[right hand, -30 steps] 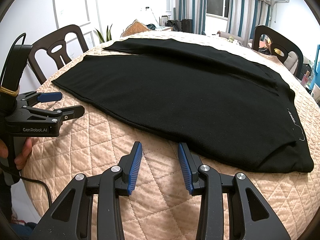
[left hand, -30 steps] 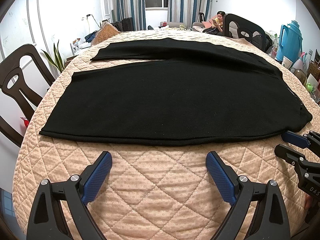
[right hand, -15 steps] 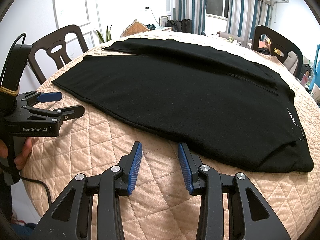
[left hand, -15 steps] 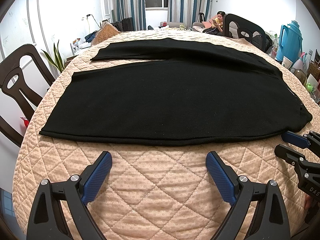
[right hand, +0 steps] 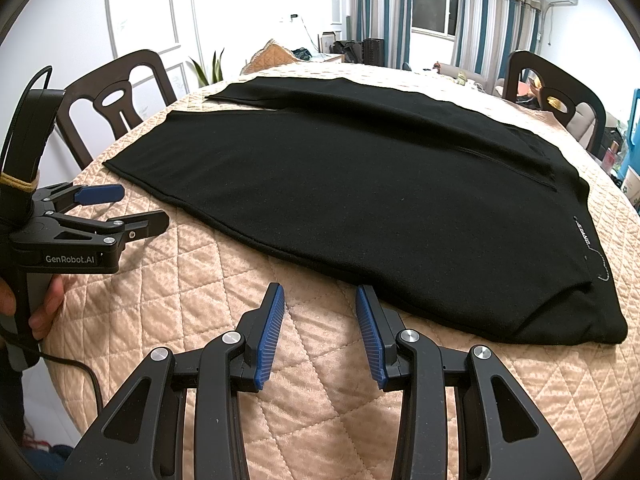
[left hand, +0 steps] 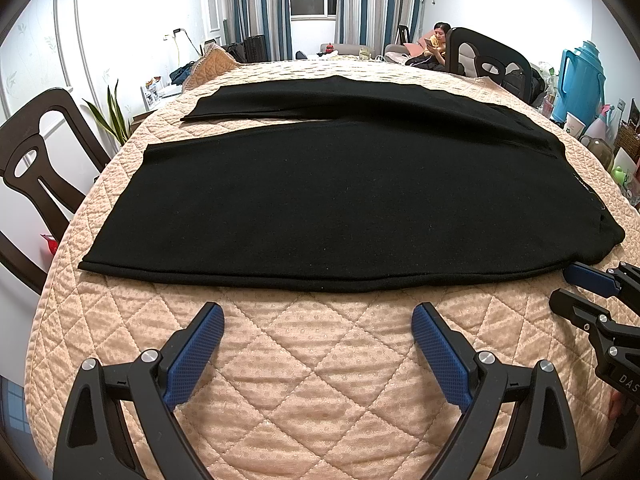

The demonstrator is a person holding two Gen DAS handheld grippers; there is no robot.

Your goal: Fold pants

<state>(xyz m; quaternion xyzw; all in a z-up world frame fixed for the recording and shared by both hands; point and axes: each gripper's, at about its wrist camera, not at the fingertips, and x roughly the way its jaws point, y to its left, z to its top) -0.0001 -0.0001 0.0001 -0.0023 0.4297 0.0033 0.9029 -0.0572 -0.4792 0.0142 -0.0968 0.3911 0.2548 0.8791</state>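
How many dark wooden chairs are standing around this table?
2 in each view: one chair at the table's left edge, one chair at the far right. More may stand out of view.

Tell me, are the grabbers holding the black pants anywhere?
No. The left gripper and right gripper are both open, above the quilt, beside the pants.

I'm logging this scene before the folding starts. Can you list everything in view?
black pants: one, black, spread flat across the table, legs toward the left
quilted table cover: one, peach, over the whole table
dark wooden chairs: three, dark brown, around the table
blue thermos jug: one, blue, far right
potted plant: one, green, far left
striped curtains: blue and grey, at the back window
seated person: one, far back
left gripper: black, blue pads, open, empty
right gripper: same, open, empty
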